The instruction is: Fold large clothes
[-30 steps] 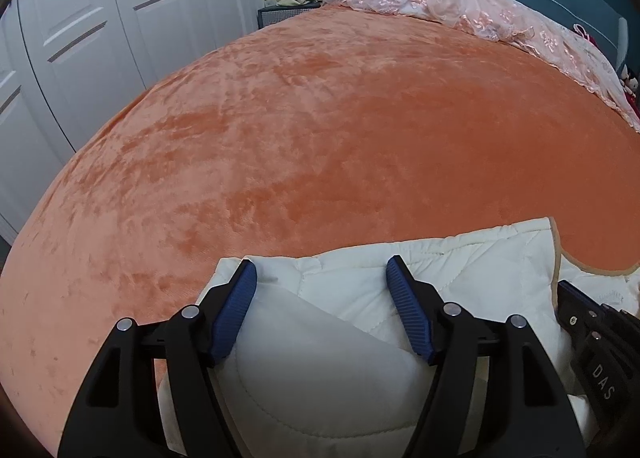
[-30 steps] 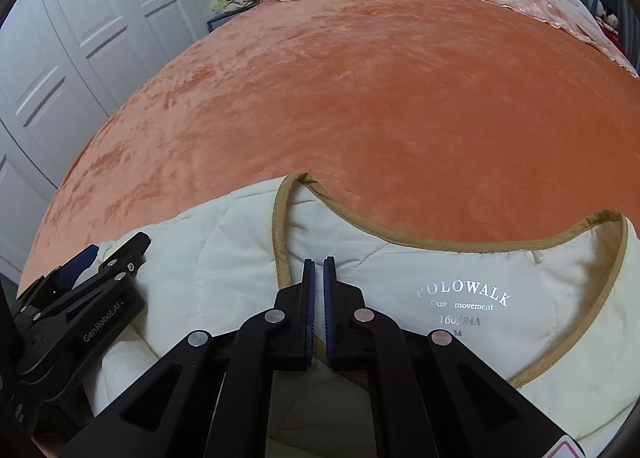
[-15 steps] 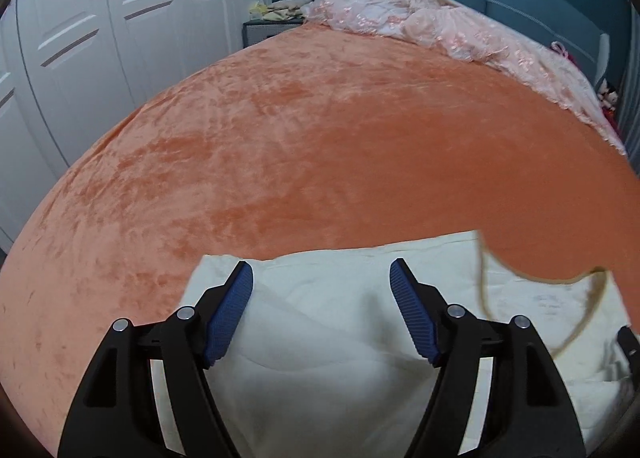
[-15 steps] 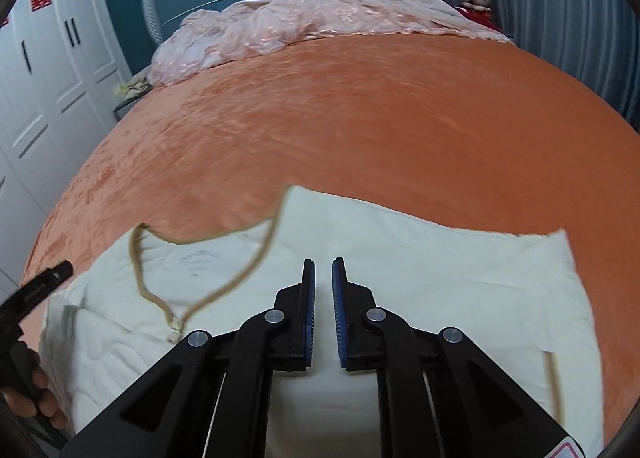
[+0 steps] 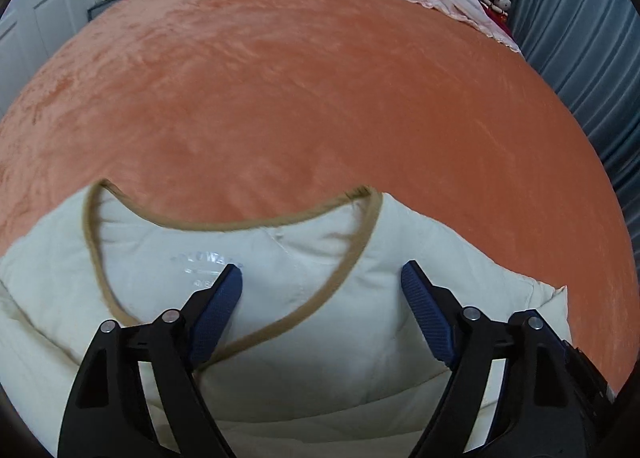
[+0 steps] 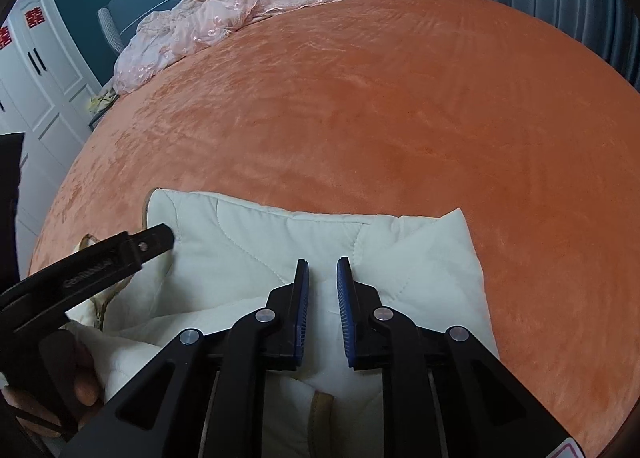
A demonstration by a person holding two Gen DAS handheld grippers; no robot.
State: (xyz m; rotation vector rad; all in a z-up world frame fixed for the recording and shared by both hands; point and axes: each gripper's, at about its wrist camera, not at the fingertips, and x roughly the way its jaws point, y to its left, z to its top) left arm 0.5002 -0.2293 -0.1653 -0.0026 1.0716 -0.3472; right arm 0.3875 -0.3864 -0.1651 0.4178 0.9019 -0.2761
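Observation:
A cream quilted jacket (image 5: 400, 298) with tan neckline trim (image 5: 240, 223) lies folded at the near edge of the orange bed. My left gripper (image 5: 322, 278) is open and empty, hovering over the collar and its printed label. In the right wrist view the jacket (image 6: 260, 258) shows its folded shoulder and a sleeve corner. My right gripper (image 6: 323, 276) is slightly open with a narrow gap between the pads, holding nothing, just above the cloth. The left gripper's finger (image 6: 156, 238) reaches in from the left over the jacket's edge.
The orange velvet bedspread (image 5: 320, 97) stretches away beyond the jacket. A pink lace cover (image 6: 240, 13) lies bunched at the headboard. White wardrobe doors (image 6: 44, 89) stand left, grey-blue curtains (image 5: 580, 37) right. A hand (image 6: 80, 386) holds the left gripper.
Both grippers have swung to the right over the jacket. The right gripper's jaws have parted from nearly closed to a narrow gap. The left gripper stays open, now over the collar.

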